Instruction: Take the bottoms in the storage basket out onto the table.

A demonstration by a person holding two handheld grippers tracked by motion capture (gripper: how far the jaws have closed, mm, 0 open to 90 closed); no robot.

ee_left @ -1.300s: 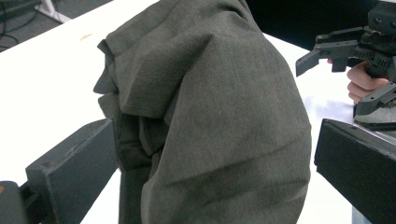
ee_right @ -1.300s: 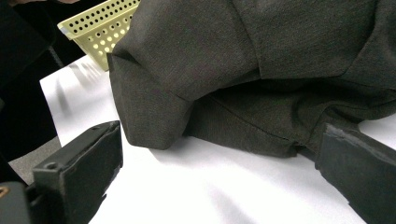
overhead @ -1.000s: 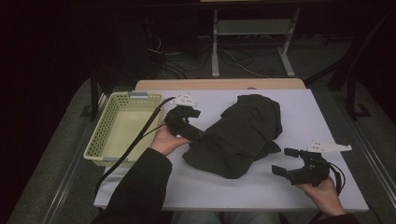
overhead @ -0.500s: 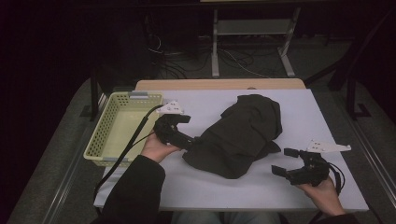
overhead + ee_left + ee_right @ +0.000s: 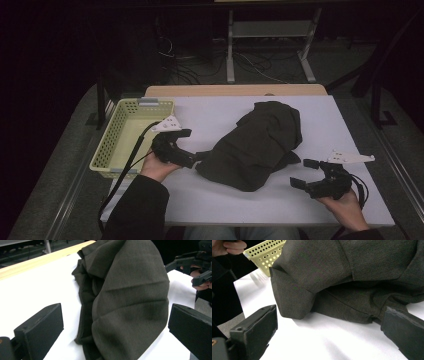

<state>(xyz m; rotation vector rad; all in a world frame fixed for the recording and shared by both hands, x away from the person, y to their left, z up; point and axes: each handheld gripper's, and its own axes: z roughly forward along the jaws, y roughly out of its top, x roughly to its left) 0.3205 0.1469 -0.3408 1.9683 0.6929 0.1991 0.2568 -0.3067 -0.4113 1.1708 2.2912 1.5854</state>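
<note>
Left tongs [image 5: 199,159]: jaws spread wide, nothing between them yet. In the left gripper view the two black jaws stand either side of the near edge of the dark garment [image 5: 125,300], pointing into it; in the high view the jaw tips appear to reach the garment's left lower edge, though contact cannot be confirmed.

Right tongs [image 5: 305,173]: jaws likewise spread and empty, just off the garment's right lower corner, facing it.

The garment lies crumpled in a heap on the white desk [image 5: 210,115], roughly at its middle. The yellow basket [image 5: 120,131] stands empty, left of the garment, at the desk's left edge.

Judgement: the step in hand is the approach to grasp. The next move calls for the left tongs to advance over a fold and close; the right likewise, on the opposite edge.
</note>
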